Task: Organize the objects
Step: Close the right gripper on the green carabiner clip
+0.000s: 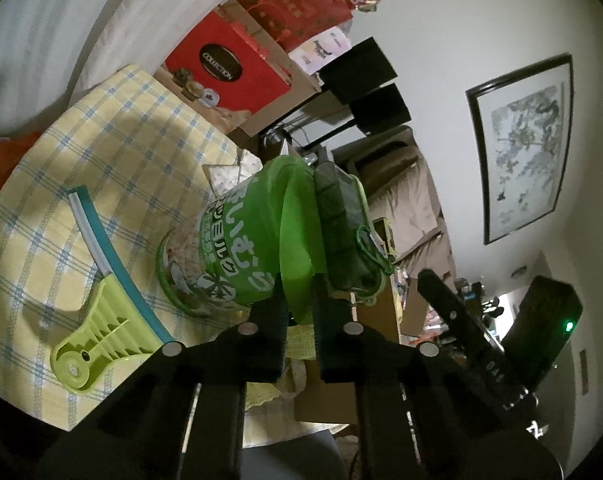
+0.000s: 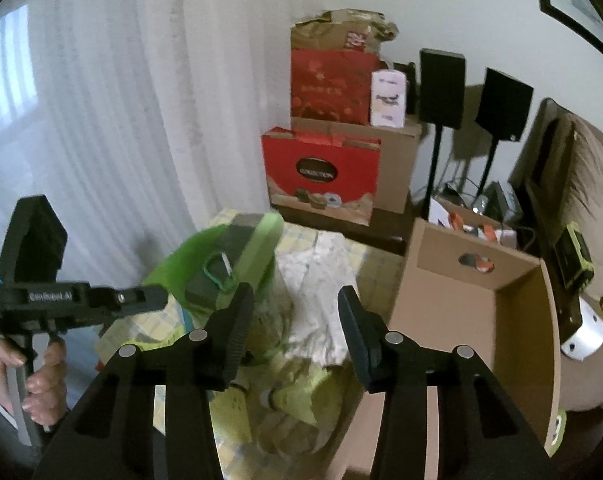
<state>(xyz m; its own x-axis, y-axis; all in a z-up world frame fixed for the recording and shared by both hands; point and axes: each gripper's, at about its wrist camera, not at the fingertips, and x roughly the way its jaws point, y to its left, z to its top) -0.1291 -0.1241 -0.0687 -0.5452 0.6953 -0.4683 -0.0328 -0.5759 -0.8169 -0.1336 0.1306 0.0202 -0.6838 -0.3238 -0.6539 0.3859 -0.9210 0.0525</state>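
Note:
My left gripper (image 1: 299, 240) is shut on the green top flap of a green printed bag (image 1: 237, 240) and holds it above the yellow checked tablecloth (image 1: 101, 152). The bag also shows in the right wrist view (image 2: 217, 256), left of centre. My right gripper (image 2: 295, 304) is open and empty, hovering above the table just right of the bag. An open cardboard box (image 2: 473, 320) stands to the right of it. A lime green clip with a teal strip (image 1: 101, 320) lies on the cloth.
White patterned paper (image 2: 317, 288) lies on the table beyond my right gripper. Red gift boxes (image 2: 321, 172) and brown cartons stack against the far wall. Two black speakers on stands (image 2: 441, 88) stand to the right, next to a sofa.

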